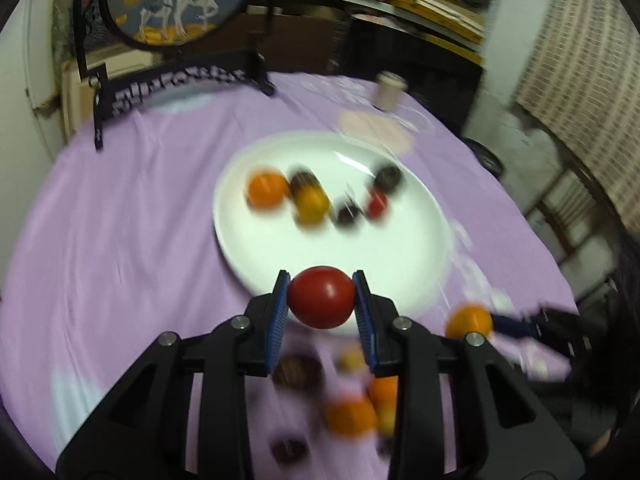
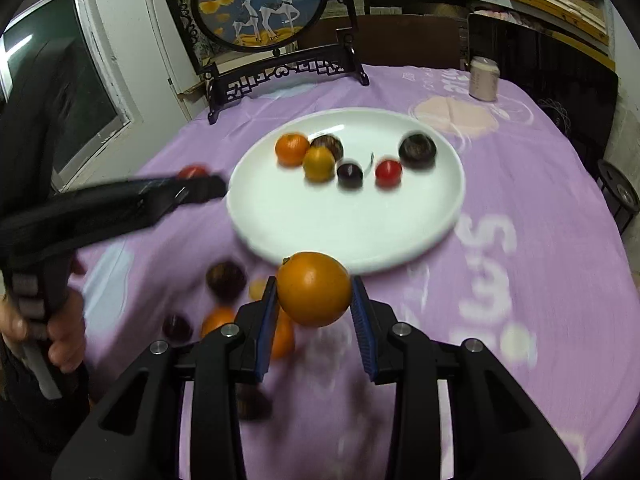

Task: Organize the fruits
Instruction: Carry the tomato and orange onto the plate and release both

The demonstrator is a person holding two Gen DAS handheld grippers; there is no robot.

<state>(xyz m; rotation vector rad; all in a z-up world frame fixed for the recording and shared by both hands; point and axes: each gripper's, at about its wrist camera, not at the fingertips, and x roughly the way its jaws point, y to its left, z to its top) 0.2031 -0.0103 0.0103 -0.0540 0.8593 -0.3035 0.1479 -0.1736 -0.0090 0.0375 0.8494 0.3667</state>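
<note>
Fruits are split between the white plate (image 2: 348, 248) and the near edge of the table, whose purple cloth (image 2: 520, 184) carries everything. Behind the plate, at the far edge, stands a round deer-painted screen (image 2: 260, 0) on a black carved stand; a pale lidded jar (image 2: 484, 78) sits near the far right corner.

On the plate: a tangerine (image 2: 293, 149), a yellow fruit (image 2: 319, 164), three dark fruits and a small red one (image 2: 388, 172), clustered in its far half. More oranges and dark fruits lie loose on the cloth by the near edge, blurred.

The right gripper (image 2: 314, 300) is clamped on an orange (image 2: 314, 289), held just above the plate's near rim. The left gripper (image 1: 321, 300) is clamped on a red tomato (image 1: 321, 297), likewise at the near rim in its own view.

Risks, as judged: both round fruits are pinched only at their sides and could slip out; released onto the plate, either could roll into the cluster or off the rim; the two grippers converge on one plate and could collide.
</note>
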